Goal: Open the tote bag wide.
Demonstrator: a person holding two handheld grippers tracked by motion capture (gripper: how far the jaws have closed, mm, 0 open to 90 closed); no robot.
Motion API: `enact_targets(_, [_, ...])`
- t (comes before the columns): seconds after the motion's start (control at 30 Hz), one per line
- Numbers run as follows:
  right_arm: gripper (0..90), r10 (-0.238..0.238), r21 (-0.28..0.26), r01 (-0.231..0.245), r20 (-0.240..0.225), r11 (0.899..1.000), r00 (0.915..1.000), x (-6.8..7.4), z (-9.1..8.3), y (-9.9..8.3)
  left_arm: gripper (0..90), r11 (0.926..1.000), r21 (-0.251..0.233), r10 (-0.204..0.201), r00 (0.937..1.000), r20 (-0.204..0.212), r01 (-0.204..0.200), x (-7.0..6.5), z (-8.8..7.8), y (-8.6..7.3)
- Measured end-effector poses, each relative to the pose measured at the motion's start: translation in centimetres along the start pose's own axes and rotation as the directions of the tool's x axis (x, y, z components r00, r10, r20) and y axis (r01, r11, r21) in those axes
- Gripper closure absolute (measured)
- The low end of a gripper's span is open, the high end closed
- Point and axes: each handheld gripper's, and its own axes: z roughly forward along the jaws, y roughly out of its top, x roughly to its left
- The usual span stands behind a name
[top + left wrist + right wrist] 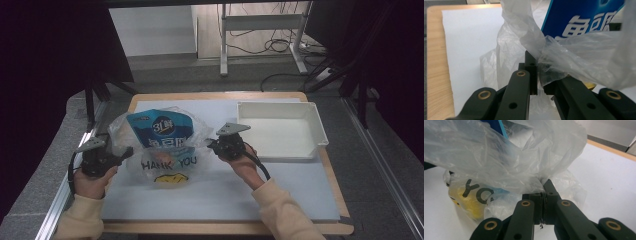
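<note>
The clear plastic bag (160, 150), printed "THANK YOU", sits left of centre on the white mat (220, 200) covering the tabletop (340, 200), with a blue snack packet (160, 131) standing inside it. The left tongs (125, 152) are clamped on the bag's left rim, the right tongs (212, 143) on its right rim, holding the mouth stretched between the 2 grippers. Something yellow (475, 206) lies at the bag's bottom, possibly another packet; the film blurs it. A white tray (280, 131) stands just beyond the right hand (245, 165), near the tabletop's right edge, so room on that side is tight. The near half of the mat lies open, as does the strip by the left edge.
</note>
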Motion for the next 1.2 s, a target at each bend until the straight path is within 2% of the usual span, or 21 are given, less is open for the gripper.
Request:
enact_targets(0.27, [87.2, 0.004, 0.034, -0.004, -0.006, 0.999, 1.0, 0.1, 0.3, -0.7, 85.1, 0.9997, 0.021, -0.014, 0.9999, 0.009, 0.014, 0.2, 0.3, -0.8])
enact_targets(0.43, [87.2, 0.013, 0.054, -0.012, -0.014, 0.998, 0.9998, 0.0, 0.3, -1.5, 84.9, 0.9985, 0.034, -0.043, 0.9988, 0.024, 0.042, 0.5, 0.5, -1.5])
enact_targets(0.87, [87.2, 0.015, 0.109, -0.013, -0.013, 0.994, 0.9998, 0.2, 1.0, -2.7, 85.8, 0.9942, 0.094, -0.053, 0.9984, 0.021, 0.051, 0.8, 1.9, -3.4])
enact_targets(1.2, [87.2, 0.025, 0.205, -0.021, -0.014, 0.979, 0.9996, 0.1, 2.7, -4.4, 86.3, 0.9876, 0.146, -0.063, 0.9979, 0.017, 0.06, 1.3, 3.5, -4.5])
